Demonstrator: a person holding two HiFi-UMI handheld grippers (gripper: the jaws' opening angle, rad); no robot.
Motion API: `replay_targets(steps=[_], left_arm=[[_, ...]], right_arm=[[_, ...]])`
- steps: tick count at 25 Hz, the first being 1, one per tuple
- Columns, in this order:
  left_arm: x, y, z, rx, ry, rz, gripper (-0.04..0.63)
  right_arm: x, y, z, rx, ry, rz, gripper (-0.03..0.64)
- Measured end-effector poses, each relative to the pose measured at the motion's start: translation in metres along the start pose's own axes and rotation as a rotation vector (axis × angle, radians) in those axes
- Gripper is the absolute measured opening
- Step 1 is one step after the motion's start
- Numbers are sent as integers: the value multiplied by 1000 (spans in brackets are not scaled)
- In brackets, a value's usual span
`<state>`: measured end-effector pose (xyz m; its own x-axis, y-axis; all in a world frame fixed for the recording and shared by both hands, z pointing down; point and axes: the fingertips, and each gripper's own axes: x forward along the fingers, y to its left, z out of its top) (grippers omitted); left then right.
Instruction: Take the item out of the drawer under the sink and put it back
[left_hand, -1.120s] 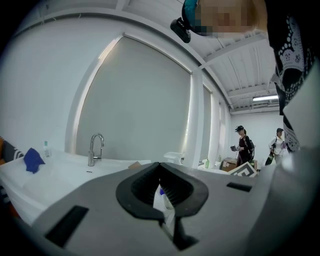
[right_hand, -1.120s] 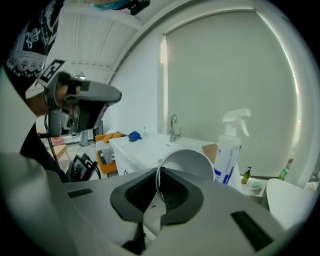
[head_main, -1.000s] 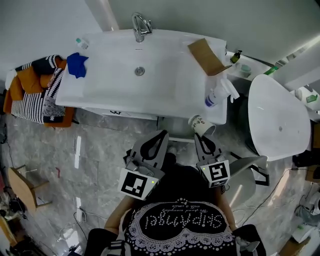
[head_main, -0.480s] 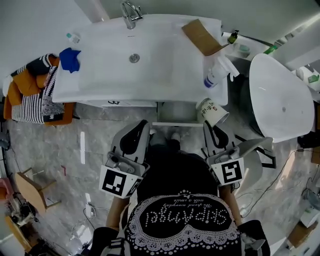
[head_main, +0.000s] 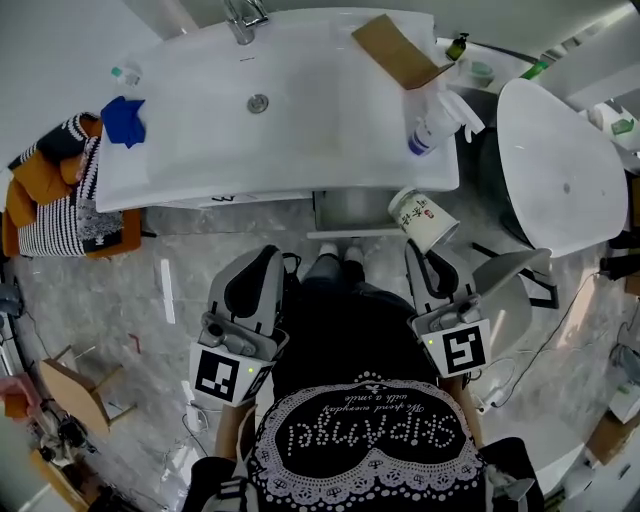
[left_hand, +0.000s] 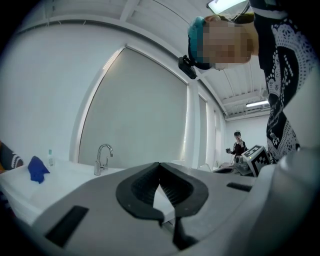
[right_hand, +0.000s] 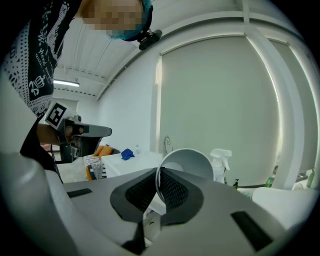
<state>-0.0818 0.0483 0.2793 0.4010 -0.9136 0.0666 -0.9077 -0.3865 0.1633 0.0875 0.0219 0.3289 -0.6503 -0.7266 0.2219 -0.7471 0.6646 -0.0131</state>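
Observation:
A white paper cup (head_main: 421, 219) with printed marks lies tilted on its side in the air in front of the sink cabinet. My right gripper (head_main: 419, 252) is shut on its rim. In the right gripper view the cup (right_hand: 189, 163) opens toward the camera, with its wall pinched between the black pads. The drawer (head_main: 345, 234) under the white sink (head_main: 300, 150) stands pulled out, showing a grey inside. My left gripper (head_main: 268, 258) hangs left of the person's legs. Its tips meet with nothing between them in the left gripper view (left_hand: 159, 166).
On the sink top stand a spray bottle (head_main: 435, 122), a brown cardboard piece (head_main: 396, 50), a blue cloth (head_main: 123, 120) and the faucet (head_main: 240, 14). A white toilet lid (head_main: 560, 180) is at the right. Folded striped and orange cloths (head_main: 55, 200) lie at the left.
The right gripper has risen with the cup. Both grippers have drawn back from the cabinet. The sink has slid toward the top of the head view.

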Motion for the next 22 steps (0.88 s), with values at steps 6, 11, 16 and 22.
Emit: replay_targets(steps=[6,11,16,22], left_arm=[[1,19,9,13,17,-13,5],[6,24,10,5,21,-33,5],[8,26,7,-17,25,-41,5],[17,14,9,-39,10,-86,5]], right_arm=[[17,10,5,8,29,-15,26],[25,15,5,7,43,-15,26],[27,17,4,8,52,-28,26],[26,18,4,11,53,-35,26]])
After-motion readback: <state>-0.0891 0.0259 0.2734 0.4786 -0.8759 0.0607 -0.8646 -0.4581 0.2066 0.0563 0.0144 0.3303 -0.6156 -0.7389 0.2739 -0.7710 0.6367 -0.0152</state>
